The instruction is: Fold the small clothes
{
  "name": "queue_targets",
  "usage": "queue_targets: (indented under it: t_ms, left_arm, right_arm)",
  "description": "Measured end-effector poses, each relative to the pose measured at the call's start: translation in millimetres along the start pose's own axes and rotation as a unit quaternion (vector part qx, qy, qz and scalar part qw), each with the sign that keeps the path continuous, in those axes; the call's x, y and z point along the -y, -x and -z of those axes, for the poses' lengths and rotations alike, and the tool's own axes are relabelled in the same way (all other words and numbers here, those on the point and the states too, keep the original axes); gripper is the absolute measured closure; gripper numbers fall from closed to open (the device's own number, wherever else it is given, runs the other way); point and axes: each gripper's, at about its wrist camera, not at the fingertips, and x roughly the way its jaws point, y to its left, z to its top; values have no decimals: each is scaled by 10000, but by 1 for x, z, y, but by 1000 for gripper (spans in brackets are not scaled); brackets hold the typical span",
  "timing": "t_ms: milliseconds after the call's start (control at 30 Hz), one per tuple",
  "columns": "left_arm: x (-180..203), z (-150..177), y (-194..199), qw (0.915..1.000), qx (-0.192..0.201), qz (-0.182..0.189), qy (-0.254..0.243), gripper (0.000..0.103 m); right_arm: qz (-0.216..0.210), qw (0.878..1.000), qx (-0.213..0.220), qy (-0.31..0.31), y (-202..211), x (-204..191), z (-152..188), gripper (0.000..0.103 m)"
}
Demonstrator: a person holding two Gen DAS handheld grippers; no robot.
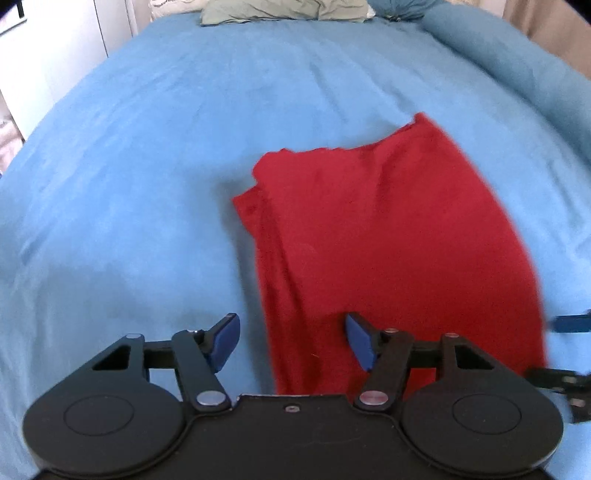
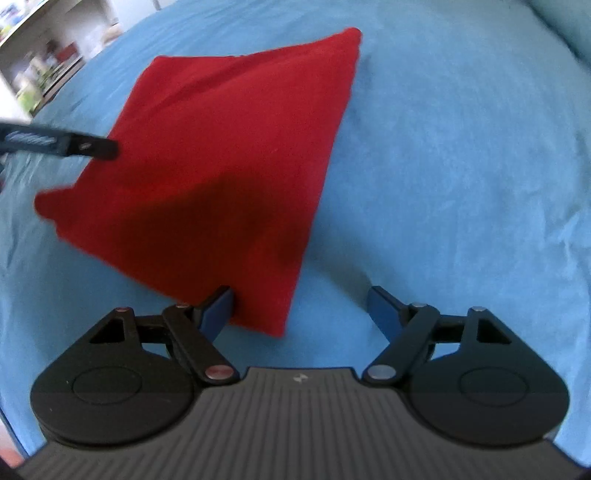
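A red garment [image 1: 388,236] lies folded flat on the blue bedspread [image 1: 147,166]. My left gripper [image 1: 291,341] is open above its near left edge, holding nothing. In the right wrist view the same red garment [image 2: 229,158] fills the middle, and my right gripper [image 2: 301,308] is open over its near right corner, empty. A finger of the left gripper [image 2: 74,146] reaches in from the left over the cloth. Part of the right gripper [image 1: 565,369] shows at the right edge of the left wrist view.
Pillows [image 1: 284,11] lie at the far end of the bed. A rolled blue blanket [image 1: 517,62] runs along the right side. A white wall or wardrobe [image 1: 48,55] stands left of the bed. Shelves with items [image 2: 44,66] show beyond the bed.
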Motion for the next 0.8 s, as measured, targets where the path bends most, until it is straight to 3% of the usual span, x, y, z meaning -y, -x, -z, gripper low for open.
queue_targets:
  t_ms: [200, 333, 467, 567, 633, 733, 800]
  left_arm:
    - [-17, -12, -10, 9996, 31, -25, 274, 31]
    - [-17, -2, 38, 9990, 184, -44, 409, 33]
    - [0, 21, 73, 9994, 154, 228, 187, 31]
    - [8, 42, 59, 9998, -201, 8, -21, 31]
    - [1, 54, 43, 9988, -453, -84, 142, 31]
    - [-11, 64, 34, 9979, -470, -20, 445, 27]
    - [-8, 63, 38, 9983, -463, -80, 346, 27]
  right_arm:
    - [2, 9994, -176, 296, 0, 0, 2, 7]
    - [-98, 9994, -132, 317, 14, 0, 0, 7]
    - [-409, 9986, 163, -298, 30, 13, -8, 6]
    - [-536, 9958, 184, -722, 25, 22, -17, 6]
    - [-513, 9954, 115, -804, 16, 23, -17, 6]
    - [-385, 9963, -70, -760, 2, 27, -14, 6]
    - [-409, 9968, -54, -682, -1, 31, -10, 6]
